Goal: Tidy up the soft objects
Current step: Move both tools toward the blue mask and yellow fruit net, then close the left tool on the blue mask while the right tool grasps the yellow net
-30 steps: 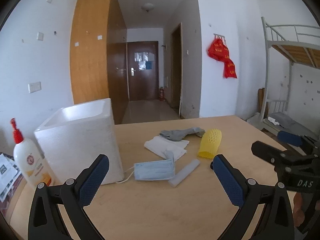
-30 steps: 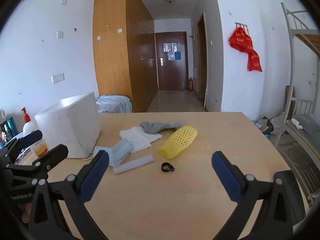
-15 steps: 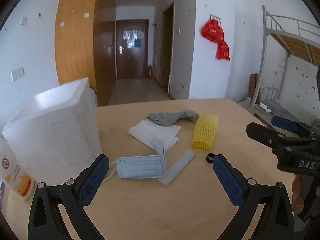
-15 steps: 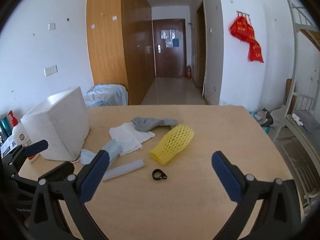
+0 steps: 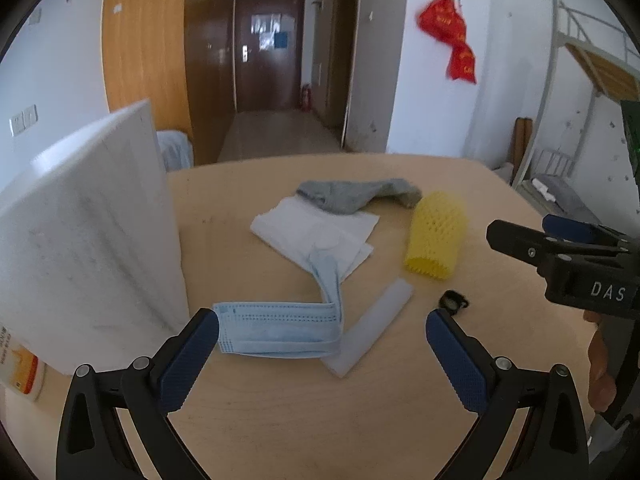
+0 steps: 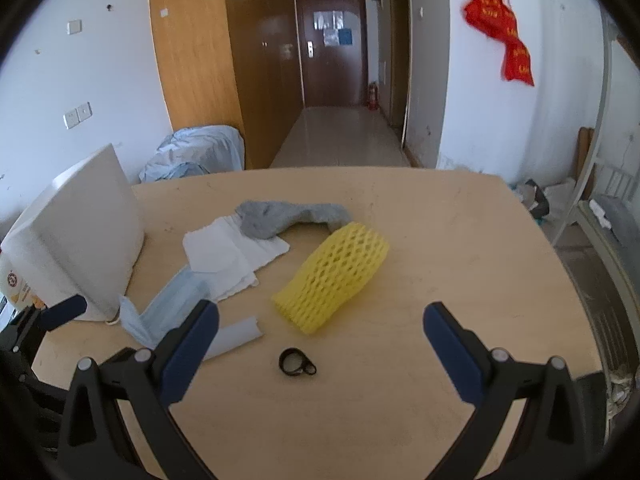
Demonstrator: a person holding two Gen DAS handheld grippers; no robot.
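Note:
On the wooden table [image 5: 304, 412] lie a blue face mask [image 5: 280, 328], a white cloth [image 5: 316, 232], a grey sock [image 5: 352, 196], a yellow foam net sleeve [image 5: 436, 236], a pale foam strip [image 5: 372, 328] and a small black hair tie [image 5: 454, 300]. My left gripper [image 5: 320, 344] is open and empty, just short of the mask. My right gripper [image 6: 320, 340] is open and empty, just short of the hair tie [image 6: 297, 362] and the yellow sleeve [image 6: 332, 280]. The mask [image 6: 168, 308], cloth [image 6: 228, 256] and sock [image 6: 288, 218] lie to its left.
A white foam box [image 5: 80, 240] stands at the table's left, also in the right wrist view [image 6: 76, 248]. A lotion bottle [image 5: 16, 364] stands beside it. The right gripper's body [image 5: 580, 264] shows at the right of the left wrist view. A metal bunk bed [image 5: 592, 92] stands beyond the table's right edge.
Both grippers have moved forward and lower toward the objects on the table. The left one has swung right, past the foam box. Both stayed open and empty.

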